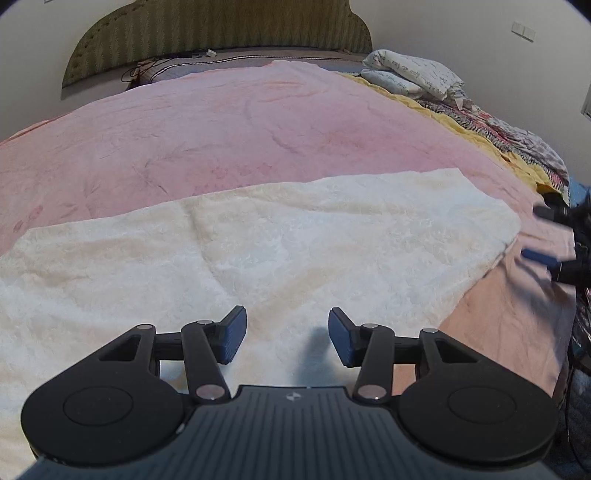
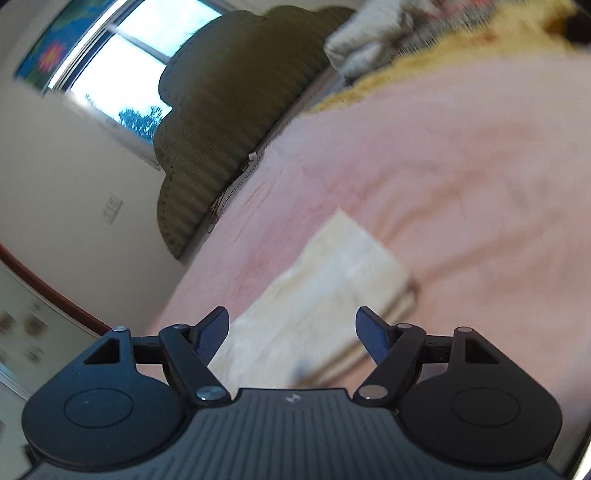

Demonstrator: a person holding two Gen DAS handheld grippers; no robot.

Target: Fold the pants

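The cream fleece pants [image 1: 258, 243] lie spread flat across the pink bed cover, seen wide in the left wrist view. My left gripper [image 1: 287, 334] is open and empty, hovering low over their near edge. My right gripper [image 2: 291, 334] is open and empty above the pants [image 2: 325, 280], which look like a folded stack with layered edges at the right; this view is tilted and blurred. The right gripper's fingers [image 1: 546, 236] also show at the far right edge of the left wrist view, just off the pants' right end.
The pink cover [image 1: 221, 125] fills the bed. A green padded headboard [image 1: 221, 33] stands behind. A yellow blanket [image 1: 461, 122] and a white printed quilt [image 1: 417, 75] are piled at the right. A window [image 2: 122, 66] shows in the right wrist view.
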